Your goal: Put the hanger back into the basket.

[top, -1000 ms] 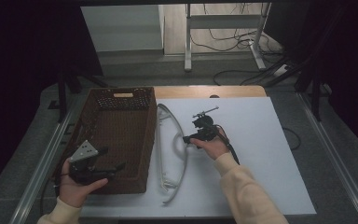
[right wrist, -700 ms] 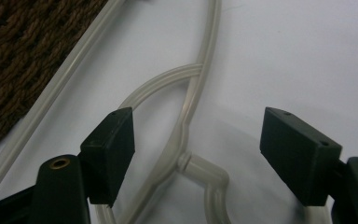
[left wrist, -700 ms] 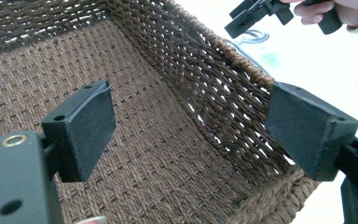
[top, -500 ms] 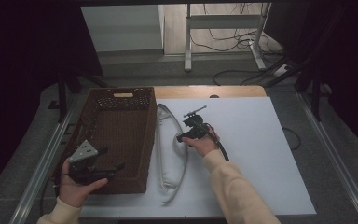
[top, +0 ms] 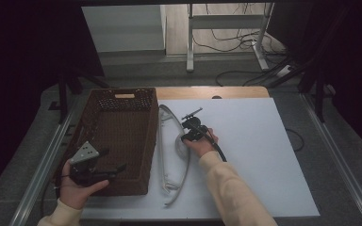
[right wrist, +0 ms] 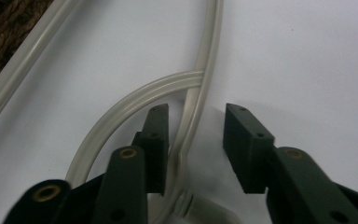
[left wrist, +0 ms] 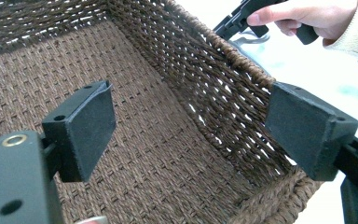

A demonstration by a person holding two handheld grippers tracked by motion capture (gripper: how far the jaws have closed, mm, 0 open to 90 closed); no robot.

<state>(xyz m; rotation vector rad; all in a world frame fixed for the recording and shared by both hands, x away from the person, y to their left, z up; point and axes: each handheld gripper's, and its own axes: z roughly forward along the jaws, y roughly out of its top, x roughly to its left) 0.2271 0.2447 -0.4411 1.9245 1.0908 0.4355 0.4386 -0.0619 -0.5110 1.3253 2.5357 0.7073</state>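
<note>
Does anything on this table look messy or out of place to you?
Mostly the clear tube: it sprawls loosely on the white tabletop beside the brown woven basket, crossing over itself in a loop instead of lying coiled. The right gripper stands open around one strand. Nothing looks spilled or broken.

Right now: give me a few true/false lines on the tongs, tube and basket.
1. The right tongs are open, with the tube between the jaws. True.
2. The left tongs are shut on the basket rim. False: they are open, one jaw inside the basket and one outside.
3. The tube lies inside the basket. False: it lies on the white table beside the basket.
4. The basket's weave is brown. True.
</note>
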